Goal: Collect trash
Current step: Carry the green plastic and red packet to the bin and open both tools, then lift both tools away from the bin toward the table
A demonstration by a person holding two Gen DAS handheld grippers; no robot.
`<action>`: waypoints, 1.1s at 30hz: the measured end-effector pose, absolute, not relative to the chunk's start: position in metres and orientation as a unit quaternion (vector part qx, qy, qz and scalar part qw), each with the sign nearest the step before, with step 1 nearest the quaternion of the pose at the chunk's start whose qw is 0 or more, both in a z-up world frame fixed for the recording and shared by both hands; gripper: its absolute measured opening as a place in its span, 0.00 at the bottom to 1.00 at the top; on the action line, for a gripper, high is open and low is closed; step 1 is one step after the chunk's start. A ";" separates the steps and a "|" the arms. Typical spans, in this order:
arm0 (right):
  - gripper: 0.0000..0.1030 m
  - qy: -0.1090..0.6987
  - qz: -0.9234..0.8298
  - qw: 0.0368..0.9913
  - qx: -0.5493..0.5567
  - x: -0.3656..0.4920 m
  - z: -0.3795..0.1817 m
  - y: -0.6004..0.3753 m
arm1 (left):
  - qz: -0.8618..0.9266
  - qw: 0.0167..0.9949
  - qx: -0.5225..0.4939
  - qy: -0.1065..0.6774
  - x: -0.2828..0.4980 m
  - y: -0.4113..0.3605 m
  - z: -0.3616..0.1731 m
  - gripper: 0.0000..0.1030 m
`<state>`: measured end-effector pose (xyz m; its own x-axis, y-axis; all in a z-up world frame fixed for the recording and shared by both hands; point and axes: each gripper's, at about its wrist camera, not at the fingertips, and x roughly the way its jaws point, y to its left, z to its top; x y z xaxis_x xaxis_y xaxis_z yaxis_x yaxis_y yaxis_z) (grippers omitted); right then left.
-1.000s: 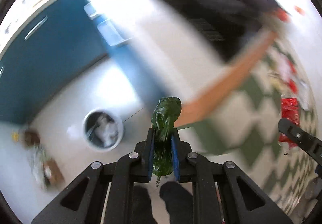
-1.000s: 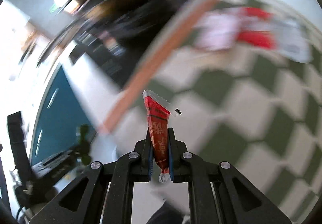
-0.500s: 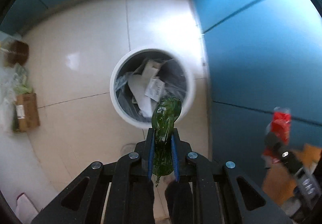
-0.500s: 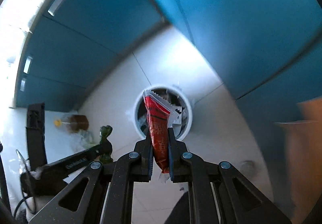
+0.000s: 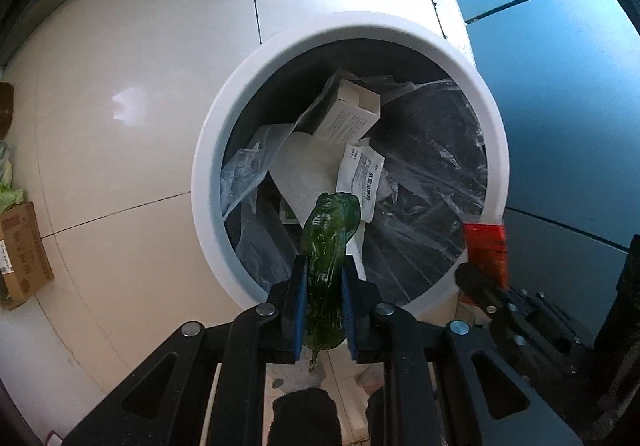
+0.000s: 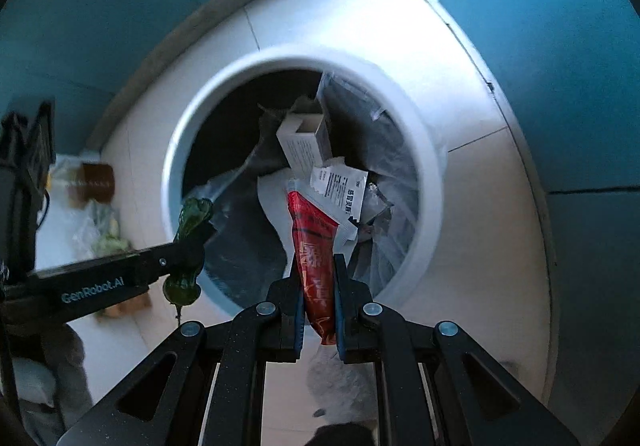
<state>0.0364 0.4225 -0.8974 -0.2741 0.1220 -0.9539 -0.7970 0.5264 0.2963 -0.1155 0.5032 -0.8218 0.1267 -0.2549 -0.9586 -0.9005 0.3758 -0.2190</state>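
Note:
A round white trash bin stands on the floor right below both grippers, holding a black liner, a white carton and papers. My left gripper points down over the bin's near rim with a crumpled green wrapper between its blue pads. Its jaws are opening slightly, and the wrapper still sits in them. My right gripper is shut on a red snack wrapper above the bin's opening.
White tile floor surrounds the bin. Blue cabinet fronts rise close on the right and behind. A cardboard box and some bags lie at the left edge of the floor.
Both grippers have swung from the checkered table and come down onto the bin, which now fills both views. Each still has its wrapper.

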 end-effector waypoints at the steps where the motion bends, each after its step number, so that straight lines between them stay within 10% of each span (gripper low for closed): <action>1: 0.12 0.680 0.421 0.545 -0.252 0.038 -0.902 0.422 | 0.284 0.579 -0.483 0.592 -0.117 0.502 -0.817 0.15; 6: 0.16 0.687 0.419 0.531 -0.265 0.039 -0.904 0.424 | 0.293 0.596 -0.458 0.591 -0.118 0.498 -0.799 0.25; 9: 0.50 0.672 0.424 0.539 -0.279 0.039 -0.890 0.425 | 0.313 0.603 -0.439 0.588 -0.123 0.499 -0.780 0.74; 11: 0.77 0.657 0.431 0.549 -0.285 0.039 -0.872 0.425 | 0.332 0.610 -0.421 0.583 -0.127 0.500 -0.761 0.79; 14: 0.90 0.643 0.429 0.561 -0.295 0.041 -0.850 0.424 | 0.353 0.610 -0.407 0.581 -0.134 0.498 -0.740 0.97; 33: 1.00 0.598 0.420 0.612 -0.303 0.046 -0.598 0.376 | 0.449 0.604 -0.324 0.574 -0.163 0.425 -0.516 0.97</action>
<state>0.0457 0.3761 -0.5979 -0.0666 0.1513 -0.9862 -0.8763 0.4639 0.1303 -0.1628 0.4251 -0.5164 -0.0615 0.1703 -0.9835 -0.9135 0.3874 0.1243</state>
